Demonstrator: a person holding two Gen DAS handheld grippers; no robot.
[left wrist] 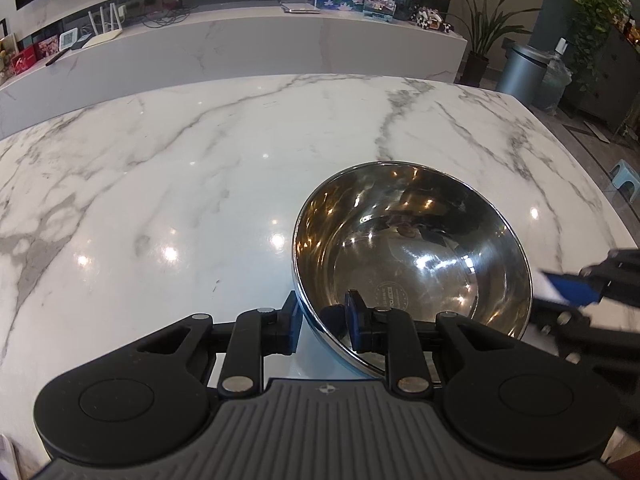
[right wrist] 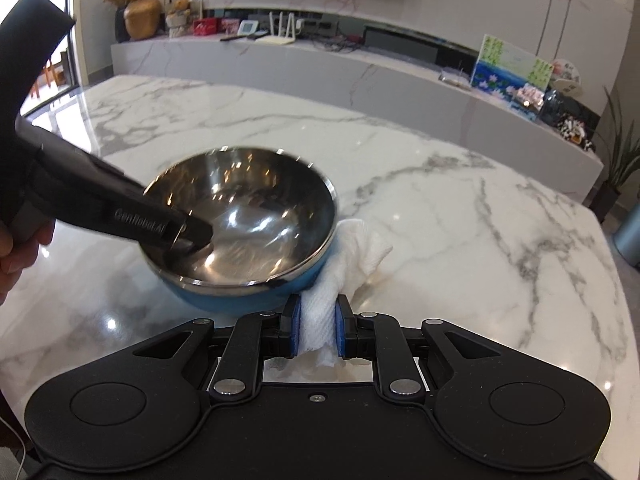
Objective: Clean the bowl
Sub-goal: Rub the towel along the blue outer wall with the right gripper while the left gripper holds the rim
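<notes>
Left tongs (left wrist: 324,322) pinch the bowl's (left wrist: 420,240) near rim; right tongs (right wrist: 316,330) pinch a paper towel (right wrist: 348,248) against its blue outside, on the counter (left wrist: 160,184).

Round stainless-steel bowl with blue outer wall (right wrist: 240,216): tilted on the white marble table, centre-left of the right wrist frame. Crumpled white paper towel (right wrist: 348,256): pressed against its lower-right outer wall.

left gripper (left wrist: 324,322) angled down, pads clamped – right gripper (right wrist: 316,330) likewise, both tilted steeply downward
</notes>
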